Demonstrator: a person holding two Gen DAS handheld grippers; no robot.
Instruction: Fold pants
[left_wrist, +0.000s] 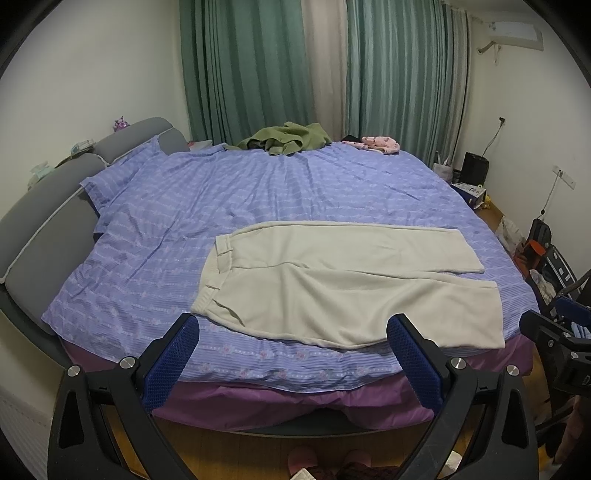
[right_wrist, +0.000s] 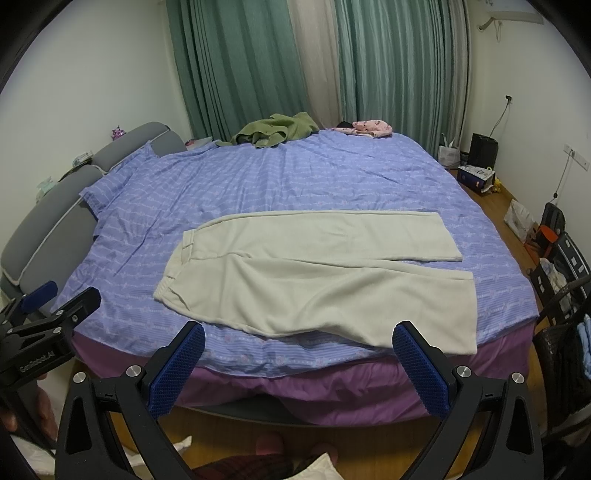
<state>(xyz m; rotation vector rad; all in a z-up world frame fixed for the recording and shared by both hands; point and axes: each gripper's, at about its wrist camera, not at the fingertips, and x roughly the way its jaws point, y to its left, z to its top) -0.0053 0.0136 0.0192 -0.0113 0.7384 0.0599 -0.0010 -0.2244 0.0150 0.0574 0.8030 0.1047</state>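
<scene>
Cream pants (left_wrist: 332, 280) lie flat on the purple-blue bedspread (left_wrist: 221, 192), waistband to the left, both legs running right, the near leg reaching the bed's front edge. They also show in the right wrist view (right_wrist: 314, 273). My left gripper (left_wrist: 293, 332) is open and empty, held off the bed's front edge just short of the near leg. My right gripper (right_wrist: 299, 339) is open and empty, also in front of the bed, short of the near leg's hem. The right gripper shows at the left view's right edge (left_wrist: 565, 332); the left gripper shows at the right view's left edge (right_wrist: 55, 310).
A green garment (left_wrist: 288, 138) and a pink item (left_wrist: 380, 144) lie at the bed's far edge by the green curtains (left_wrist: 258, 66). A grey headboard (left_wrist: 48, 210) is left. Boxes, bags and a chair (right_wrist: 554, 266) crowd the floor right. Slippers (left_wrist: 321, 458) are on the floor below.
</scene>
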